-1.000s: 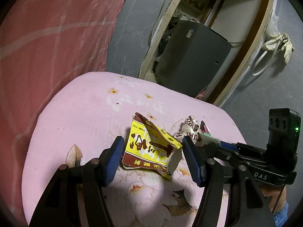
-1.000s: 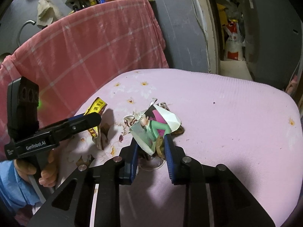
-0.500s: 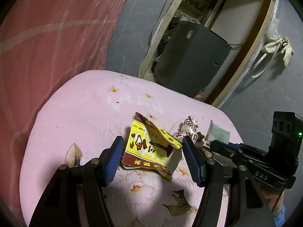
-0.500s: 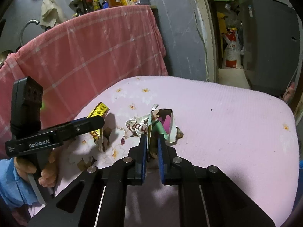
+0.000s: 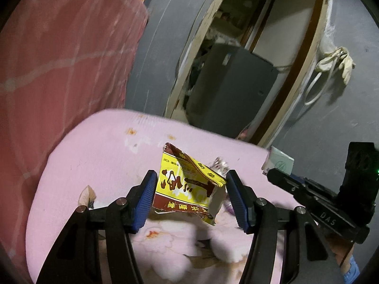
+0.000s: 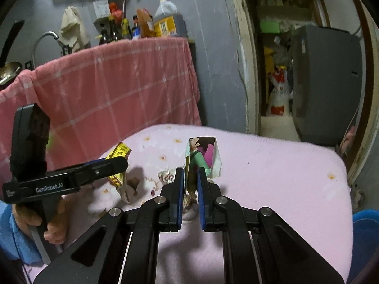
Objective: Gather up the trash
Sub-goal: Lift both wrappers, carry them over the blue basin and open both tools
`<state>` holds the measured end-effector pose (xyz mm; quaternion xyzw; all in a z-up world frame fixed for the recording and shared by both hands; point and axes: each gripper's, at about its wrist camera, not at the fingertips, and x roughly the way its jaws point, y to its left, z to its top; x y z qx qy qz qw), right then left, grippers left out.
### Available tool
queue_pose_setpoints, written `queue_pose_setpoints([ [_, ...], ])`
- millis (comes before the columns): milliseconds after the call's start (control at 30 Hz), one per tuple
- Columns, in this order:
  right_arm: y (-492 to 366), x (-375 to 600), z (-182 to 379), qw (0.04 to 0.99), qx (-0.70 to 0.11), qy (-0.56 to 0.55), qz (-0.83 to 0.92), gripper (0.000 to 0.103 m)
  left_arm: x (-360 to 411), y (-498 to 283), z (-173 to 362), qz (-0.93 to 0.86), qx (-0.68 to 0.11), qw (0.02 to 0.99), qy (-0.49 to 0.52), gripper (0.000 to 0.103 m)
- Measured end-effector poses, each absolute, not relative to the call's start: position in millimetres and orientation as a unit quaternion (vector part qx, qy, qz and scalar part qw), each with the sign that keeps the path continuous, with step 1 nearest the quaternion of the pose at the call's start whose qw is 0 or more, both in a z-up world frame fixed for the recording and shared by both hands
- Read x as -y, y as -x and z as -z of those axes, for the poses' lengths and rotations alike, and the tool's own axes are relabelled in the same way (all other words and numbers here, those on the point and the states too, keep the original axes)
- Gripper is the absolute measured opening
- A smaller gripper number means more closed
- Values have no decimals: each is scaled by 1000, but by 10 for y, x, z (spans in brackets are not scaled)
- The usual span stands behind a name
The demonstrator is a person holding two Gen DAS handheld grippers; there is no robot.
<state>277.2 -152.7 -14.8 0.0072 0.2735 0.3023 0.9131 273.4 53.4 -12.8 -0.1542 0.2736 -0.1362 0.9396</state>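
On the pink flowered cushion [image 6: 272,165] two pieces of litter are being picked up at once. The right gripper [image 6: 190,177] is clenched on a crumpled cartoon wrapper [image 6: 203,156], its blue pads pinching the lower edge so that the paper stands up above the fingertips, clear of the fabric. From the other side, the same wrapper shows only as a pale corner [image 5: 280,162] beyond the black body of that gripper, at the right edge of the cushion. The left gripper [image 5: 191,194] has a torn yellow-and-brown packet [image 5: 187,184] between its fingers; its jaws are closing, the left pad touching the packet's edge, while the right pad sits just beside the torn corner, and I cannot tell whether it presses there. The packet is tilted, its far end raised. Between the two tools, lying on the cushion, is a small crumpled scrap [image 6: 167,177] with brown print. A hand [image 6: 51,220] in a blue sleeve grips the left tool's handle. Behind the cushion hangs a red checked cloth [image 6: 113,90], and to the far right a doorway opens onto a grey appliance [image 6: 324,80].
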Motion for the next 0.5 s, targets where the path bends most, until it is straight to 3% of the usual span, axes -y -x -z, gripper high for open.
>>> queue_pose_setpoints([
  [500, -2195, 1892, -533, 968, -92, 20, -233, 8, -85, -2420, -445, 157, -153, 967, 132, 54],
])
